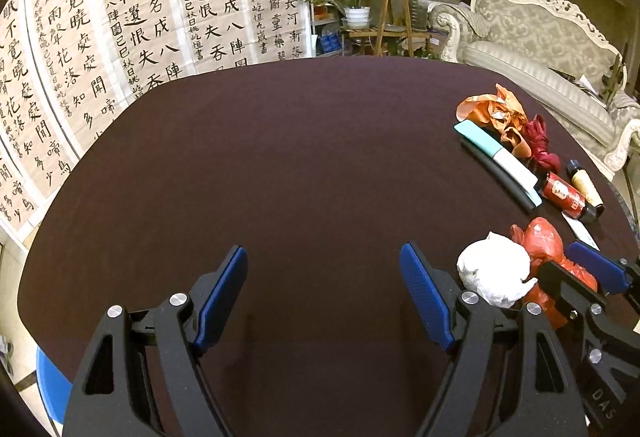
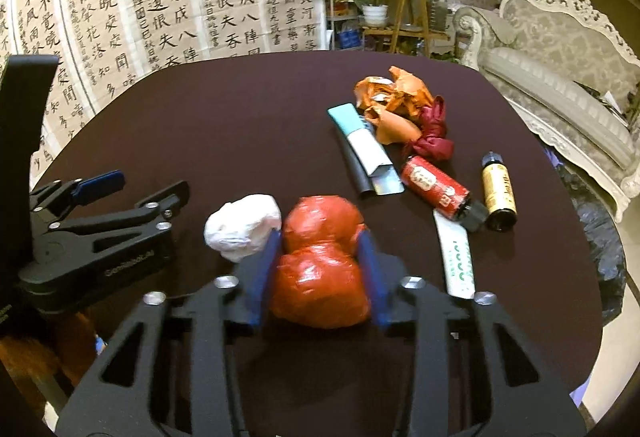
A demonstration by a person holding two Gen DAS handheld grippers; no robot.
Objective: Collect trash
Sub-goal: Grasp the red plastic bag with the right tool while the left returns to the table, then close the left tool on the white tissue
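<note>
A crumpled red plastic bag (image 2: 320, 269) lies on the dark brown table (image 2: 240, 125), and my right gripper (image 2: 320, 237) is shut on it, the blue pads pinching its middle from both sides. A crumpled white wad (image 2: 240, 225) rests against the bag's left side. In the left wrist view the same red bag (image 1: 540, 237) and white wad (image 1: 494, 273) sit at the right, with the right gripper (image 1: 560, 257) around the bag. My left gripper (image 1: 323, 253) hovers open over bare table with nothing between its fingers, just left of the wad.
Further back on the right lie an orange crumpled wrapper (image 2: 392, 97), a dark red knotted bag (image 2: 434, 137), a teal-and-white carton (image 2: 360, 141), a red bottle (image 2: 434, 183), a yellow bottle (image 2: 498, 189) and a white printed strip (image 2: 458, 257). A sofa (image 2: 560, 49) stands beyond the table's right edge.
</note>
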